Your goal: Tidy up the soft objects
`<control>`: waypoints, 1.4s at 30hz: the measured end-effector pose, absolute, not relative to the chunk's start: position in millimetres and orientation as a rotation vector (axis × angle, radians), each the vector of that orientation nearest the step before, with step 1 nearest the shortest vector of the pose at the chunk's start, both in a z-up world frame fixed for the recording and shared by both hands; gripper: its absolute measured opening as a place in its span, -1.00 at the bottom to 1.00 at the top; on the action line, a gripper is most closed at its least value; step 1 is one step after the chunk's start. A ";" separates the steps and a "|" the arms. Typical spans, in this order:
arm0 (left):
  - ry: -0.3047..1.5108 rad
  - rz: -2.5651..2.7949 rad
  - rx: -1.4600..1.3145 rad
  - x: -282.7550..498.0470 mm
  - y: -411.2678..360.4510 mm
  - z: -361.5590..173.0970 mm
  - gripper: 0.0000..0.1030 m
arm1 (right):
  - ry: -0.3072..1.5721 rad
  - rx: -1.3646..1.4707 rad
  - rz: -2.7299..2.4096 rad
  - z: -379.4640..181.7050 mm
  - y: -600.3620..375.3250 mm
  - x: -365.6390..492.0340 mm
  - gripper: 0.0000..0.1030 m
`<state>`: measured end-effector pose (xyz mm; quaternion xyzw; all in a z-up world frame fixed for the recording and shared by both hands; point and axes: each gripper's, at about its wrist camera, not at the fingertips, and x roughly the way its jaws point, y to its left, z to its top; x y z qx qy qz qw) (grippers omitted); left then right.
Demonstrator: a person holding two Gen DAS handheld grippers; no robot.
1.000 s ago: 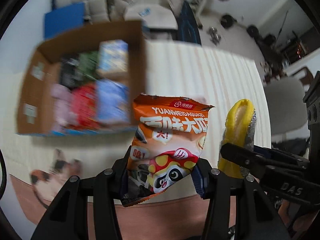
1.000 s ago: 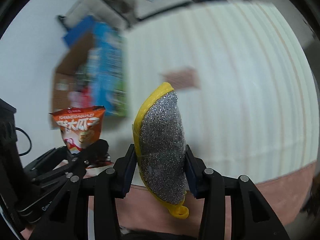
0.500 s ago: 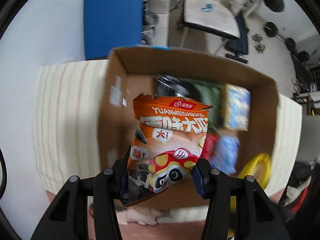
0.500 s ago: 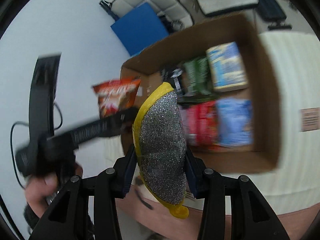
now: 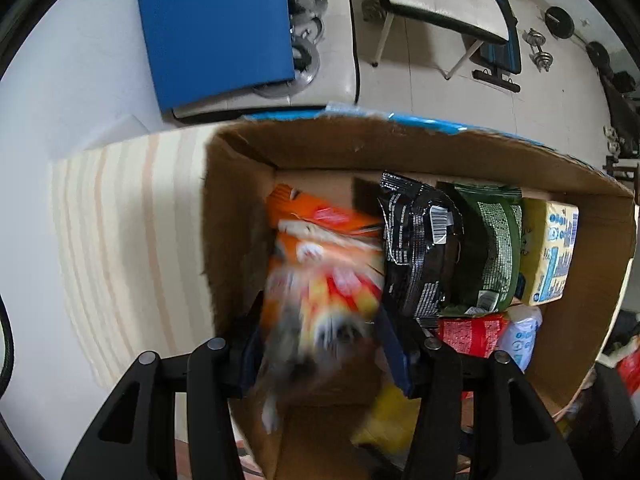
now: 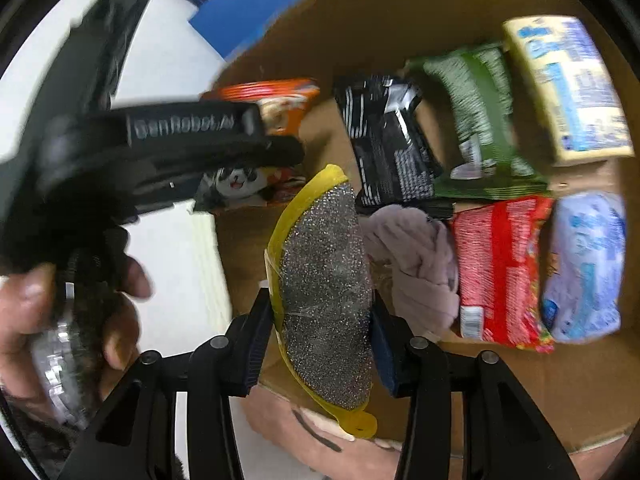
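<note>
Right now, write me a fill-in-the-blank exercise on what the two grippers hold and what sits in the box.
1. The left gripper holds an ____ snack bag.
2. The right gripper holds a sponge with a silver face and a ____ rim.
3. In the cardboard box, the black packet lies beside a ____ packet.

Missing words: orange; yellow; green

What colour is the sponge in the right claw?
Yellow with a glittery silver face; clearest in the right wrist view.
</note>
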<state>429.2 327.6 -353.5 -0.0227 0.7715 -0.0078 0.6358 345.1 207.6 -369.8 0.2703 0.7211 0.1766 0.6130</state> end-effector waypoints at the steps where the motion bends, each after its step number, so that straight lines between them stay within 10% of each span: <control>1: 1.776 -0.018 -0.068 429.3 328.7 -356.0 -0.04 | 1.673 0.626 0.400 -374.2 210.6 346.3 0.10; 3: 1.766 -0.011 -0.073 430.2 329.5 -353.6 -0.04 | 1.671 0.628 0.380 -377.6 213.3 346.4 0.46; 33: 1.409 0.053 -0.088 294.3 303.1 -265.1 0.25 | 1.486 0.077 0.093 -296.3 100.7 291.0 0.70; 37: 1.352 0.046 -0.087 279.9 299.6 -251.7 0.84 | 1.470 0.042 0.054 -288.9 95.9 282.4 0.79; 42: 1.307 0.071 -0.084 267.1 298.9 -239.6 0.88 | 1.446 0.033 0.032 -276.3 82.8 274.3 1.00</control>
